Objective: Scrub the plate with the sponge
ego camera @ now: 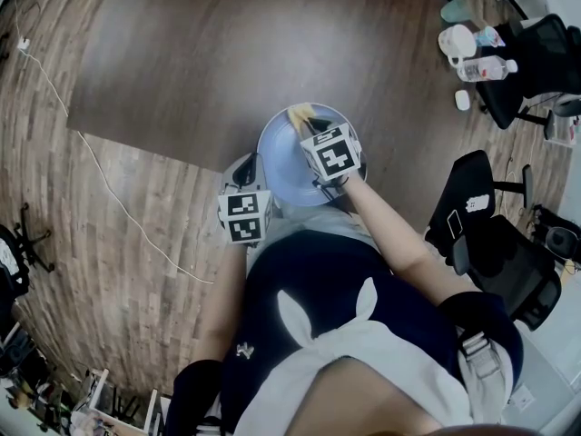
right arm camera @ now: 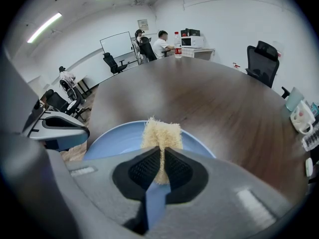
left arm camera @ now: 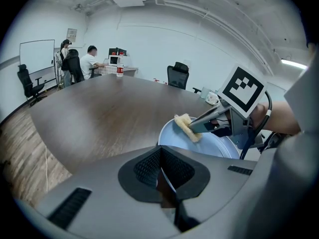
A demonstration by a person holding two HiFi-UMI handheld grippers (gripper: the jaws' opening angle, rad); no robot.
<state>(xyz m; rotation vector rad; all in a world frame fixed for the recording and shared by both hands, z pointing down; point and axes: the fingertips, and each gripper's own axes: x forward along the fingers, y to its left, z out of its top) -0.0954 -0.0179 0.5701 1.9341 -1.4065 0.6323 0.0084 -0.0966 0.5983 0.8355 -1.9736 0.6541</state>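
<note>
Right gripper view: your right tongs (right arm camera: 162,159) are pinched on the sponge (right arm camera: 160,132). Its yellow, frayed end sticks out past the tips, long axis running straight on from the tongs and away from you. The sponge sits over the far part of the plate (right arm camera: 117,141), close to the far rim. I can't tell if it's pressed down or just above the surface.

Left tongs (left arm camera: 162,176) are closed on the plate's near-left rim, and the thin edge runs right into the gap. The left hand steadies and the right hand scrubs. No swap needed.

The plate is light blue and round. It's at the near edge of the tabletop (right arm camera: 219,93), toward the near right corner and partly past that edge toward your body. I can't tell if it rests on the tabletop or hangs from the left tongs.

Key relation: almost all of the bare plate surface lies on your side of the sponge, between the sponge and the left tongs. My read is that your strokes should pull back toward you or sweep sideways, not push farther out. A push outward likely slips off the far rim.

Room: lots of bare dark tabletop beyond and to the left. It's tight on the near side, where your two tongs end up near each other, so watch the right one against the left.
</note>
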